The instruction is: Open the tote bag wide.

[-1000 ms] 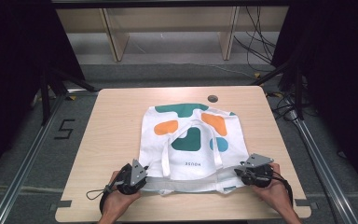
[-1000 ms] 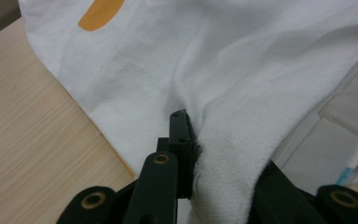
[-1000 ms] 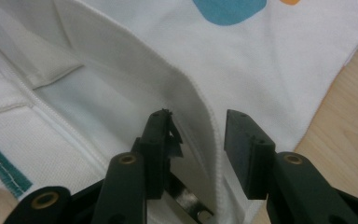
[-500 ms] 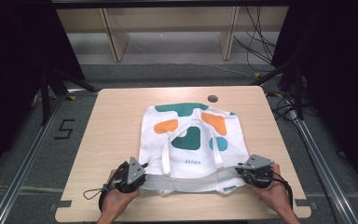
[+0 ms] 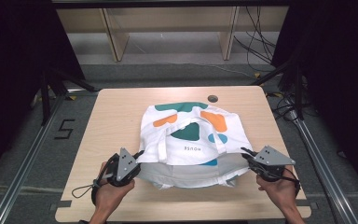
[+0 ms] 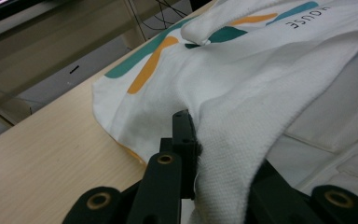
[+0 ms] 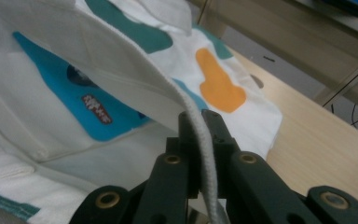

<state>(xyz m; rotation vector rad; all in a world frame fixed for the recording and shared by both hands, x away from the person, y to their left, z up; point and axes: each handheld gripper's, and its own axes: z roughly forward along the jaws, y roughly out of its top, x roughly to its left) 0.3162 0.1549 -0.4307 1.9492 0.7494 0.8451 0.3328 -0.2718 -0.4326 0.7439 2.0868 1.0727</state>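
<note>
From the high view, we saw a white tote bag [image 5: 193,140] printed with teal and orange shapes lying near the middle of a light wooden table [image 5: 116,116], its long axis running away from the person and its open mouth facing the near edge. The bag's upper layer was lifted clear of the lower one, so we could look into the pale lining; we could not tell whether anything lay inside. The left gripper [image 5: 137,157] pinched the mouth's edge at the near left corner, and the right gripper [image 5: 246,154] pinched it at the near right corner, each held by a hand [image 5: 109,196] coming in from the bottom. A small dark round hole [image 5: 212,98] sat in the tabletop past the bag's far end. Beyond the table stood a pale wooden shelf frame [image 5: 168,28] on a grey floor [image 5: 168,74], with black cables [image 5: 256,37] at the right and a "5" marked on the floor [image 5: 64,129] at the left.

In the left gripper view, we saw the jaws drawn narrow on a thick band of the woven white cloth [image 6: 228,154], the bag spreading out over the tabletop beyond.

In the right gripper view, we saw the jaws closed on a thin hemmed edge [image 7: 200,135] of the bag, with a blue patch on the inner lining [image 7: 74,102] beneath the raised layer.
</note>
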